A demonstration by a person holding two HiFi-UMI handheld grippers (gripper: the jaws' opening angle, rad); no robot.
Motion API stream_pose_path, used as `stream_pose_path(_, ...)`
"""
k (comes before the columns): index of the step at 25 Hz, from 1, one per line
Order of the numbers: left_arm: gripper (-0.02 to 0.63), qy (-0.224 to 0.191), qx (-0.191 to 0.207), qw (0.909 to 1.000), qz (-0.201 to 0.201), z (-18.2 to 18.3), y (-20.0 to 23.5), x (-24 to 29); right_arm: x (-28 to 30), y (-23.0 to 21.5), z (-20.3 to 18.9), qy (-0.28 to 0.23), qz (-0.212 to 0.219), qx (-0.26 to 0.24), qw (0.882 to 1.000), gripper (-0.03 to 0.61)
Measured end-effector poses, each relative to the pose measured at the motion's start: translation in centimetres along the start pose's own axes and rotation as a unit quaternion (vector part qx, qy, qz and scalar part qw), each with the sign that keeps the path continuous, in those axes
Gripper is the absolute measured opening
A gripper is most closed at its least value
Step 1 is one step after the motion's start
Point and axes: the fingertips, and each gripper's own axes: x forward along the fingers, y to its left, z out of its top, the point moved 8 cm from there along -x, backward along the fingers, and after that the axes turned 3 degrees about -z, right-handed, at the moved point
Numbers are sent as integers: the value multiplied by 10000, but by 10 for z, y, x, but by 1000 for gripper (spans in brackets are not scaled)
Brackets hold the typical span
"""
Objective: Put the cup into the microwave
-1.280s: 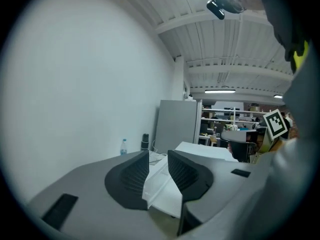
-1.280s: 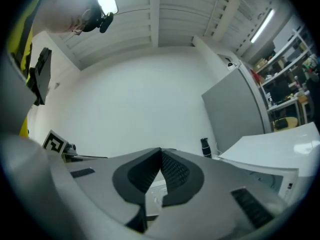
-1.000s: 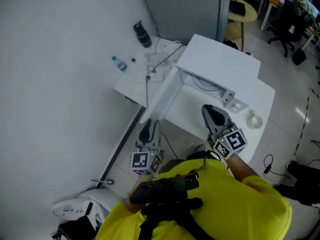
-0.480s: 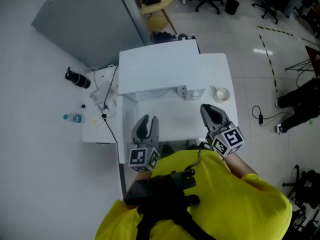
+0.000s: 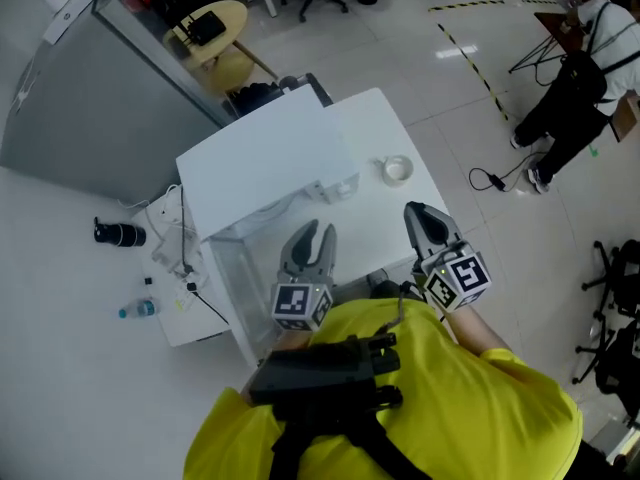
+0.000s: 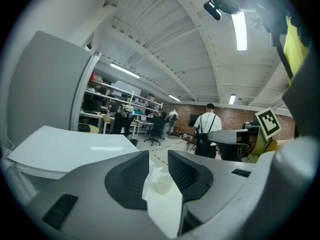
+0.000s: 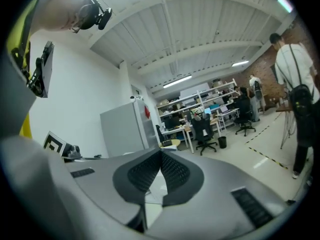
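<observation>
White low tabletop [image 5: 380, 128], w/ white box-shaped microwave [image 5: 262, 163] on its left part, door panel [image 5: 232, 268] swung out at near-left. Floor beside: black cylinder [image 5: 118, 234], small clear bottle [image 5: 137, 310]. Standing person in white top [image 5: 585, 58], far right.

Small white round cup [image 5: 397, 169], upright, on the table right of the microwave, apart from it; seen through the jaw gap [image 6: 163, 183].

Left gripper [image 5: 314, 230]: jaws apart, holding nothing. Right gripper [image 5: 418, 211]: jaws pressed together, empty. Both near the table's near edge, short of the cup.
</observation>
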Motion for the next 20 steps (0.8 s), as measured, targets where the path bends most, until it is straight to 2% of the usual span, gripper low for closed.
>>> stream_pose_path(3, 114, 264, 136, 9986, -431, -21, -14, 32, -27, -20, -8, -2, -520, 202, 9984, 5)
stream_pose_path(5, 206, 482, 194, 9957, -768, -40, -21, 60, -46, -33, -15, 34, -844, 314, 9959, 5)
stream_pose_path(7, 250, 719, 191, 9913, -1084, -64, -26, 93, -62, -45, -22, 138, -1108, 406, 9929, 5)
stream_pose_path(9, 324, 966, 193, 9872, -1252, -90, -29, 128, -76, -58, -31, 281, -1320, 513, 9895, 5)
stream_pose_path(11, 459, 1116, 235, 9852, -1281, -116, -30, 163, -88, -69, -37, 394, -1469, 600, 9865, 5)
stream_pose_path(12, 489, 1164, 259, 9844, -1292, -131, -31, 180, -93, -74, -39, 441, -1531, 628, 9852, 5)
stream_pose_path(16, 511, 1530, 302, 9788, -1328, -189, -34, 244, -116, -91, -52, 629, -1818, 744, 9785, 5)
stream_pose_path(20, 520, 1467, 533, 9841, -846, -221, -26, 299, -123, -111, -62, 642, -2024, 810, 9738, 5)
